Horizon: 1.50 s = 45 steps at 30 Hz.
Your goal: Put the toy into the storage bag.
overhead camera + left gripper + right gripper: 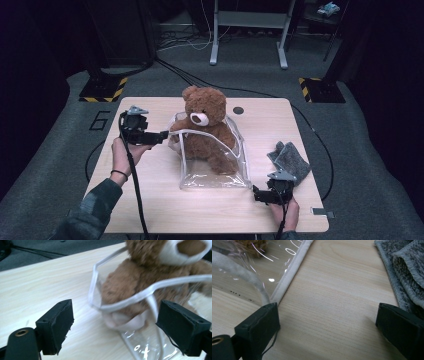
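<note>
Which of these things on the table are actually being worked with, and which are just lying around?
In use:
- teddy bear, sitting inside the bag
- clear plastic bag with white trim
- left claw, open at the bag's rim
- right claw, open near the bag's front corner

Lying about:
- grey cloth at the table's right edge

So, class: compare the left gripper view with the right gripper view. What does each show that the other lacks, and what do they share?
Left gripper view alone: the teddy bear's body and muzzle, sitting inside the bag's white-edged opening, seen between the open jaws of the left gripper.

Right gripper view alone: the folded grey cloth at the upper right, beside the open jaws of the right gripper, with bare wood between them.

Both: the clear plastic bag with its white trim, and the light wooden table.
</note>
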Tool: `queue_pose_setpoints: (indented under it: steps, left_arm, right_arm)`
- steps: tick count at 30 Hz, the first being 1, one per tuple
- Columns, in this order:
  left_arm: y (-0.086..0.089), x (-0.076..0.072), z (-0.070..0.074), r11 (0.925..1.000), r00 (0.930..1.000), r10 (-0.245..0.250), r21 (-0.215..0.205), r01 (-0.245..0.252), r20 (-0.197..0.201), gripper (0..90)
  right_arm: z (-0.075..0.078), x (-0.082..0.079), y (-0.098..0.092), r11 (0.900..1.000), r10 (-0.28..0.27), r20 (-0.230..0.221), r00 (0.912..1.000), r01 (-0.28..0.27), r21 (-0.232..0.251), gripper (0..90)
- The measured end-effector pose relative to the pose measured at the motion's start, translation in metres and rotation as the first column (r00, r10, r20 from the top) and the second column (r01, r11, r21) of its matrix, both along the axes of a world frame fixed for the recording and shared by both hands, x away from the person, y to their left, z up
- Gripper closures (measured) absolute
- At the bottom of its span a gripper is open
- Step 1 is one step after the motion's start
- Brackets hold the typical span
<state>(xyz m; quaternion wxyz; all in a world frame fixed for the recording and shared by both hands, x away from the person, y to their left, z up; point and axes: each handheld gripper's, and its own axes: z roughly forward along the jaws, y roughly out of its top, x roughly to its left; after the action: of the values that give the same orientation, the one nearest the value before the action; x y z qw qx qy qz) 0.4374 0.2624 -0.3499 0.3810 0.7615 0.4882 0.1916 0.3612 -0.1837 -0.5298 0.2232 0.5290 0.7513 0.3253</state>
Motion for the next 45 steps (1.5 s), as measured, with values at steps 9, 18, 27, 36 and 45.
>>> queue_pose_setpoints:
  steps: [9,18,27,36,45]
  left_arm:
    - [0.036,-0.026,-0.04,0.999,0.9976,0.041,0.02,-0.04,-0.055,11.5]
    - [0.068,-0.046,-0.106,0.9964,0.9836,0.085,0.01,-0.084,-0.159,10.3]
    - [0.083,-0.055,-0.148,0.9915,0.9709,0.127,0.051,-0.119,-0.203,10.0]
    - [0.082,-0.069,-0.177,0.9816,0.9854,0.159,0.116,-0.152,-0.06,9.9]
    - [0.083,-0.072,-0.182,0.9801,0.9834,0.182,0.082,-0.181,-0.004,8.9]
  right_arm:
    - [0.0,0.0,0.0,1.0,0.0,0.001,1.0,0.0,0.0,4.3]
    - [0.0,0.0,0.0,1.0,0.0,0.001,1.0,0.0,0.0,4.3]
    - [0.0,0.0,0.0,1.0,0.0,0.0,1.0,0.0,0.0,4.3]
    - [0.0,0.0,0.0,1.0,0.001,0.001,1.0,-0.001,0.001,4.4]
    - [0.0,0.001,0.0,1.0,-0.003,0.004,1.0,0.003,-0.001,4.2]
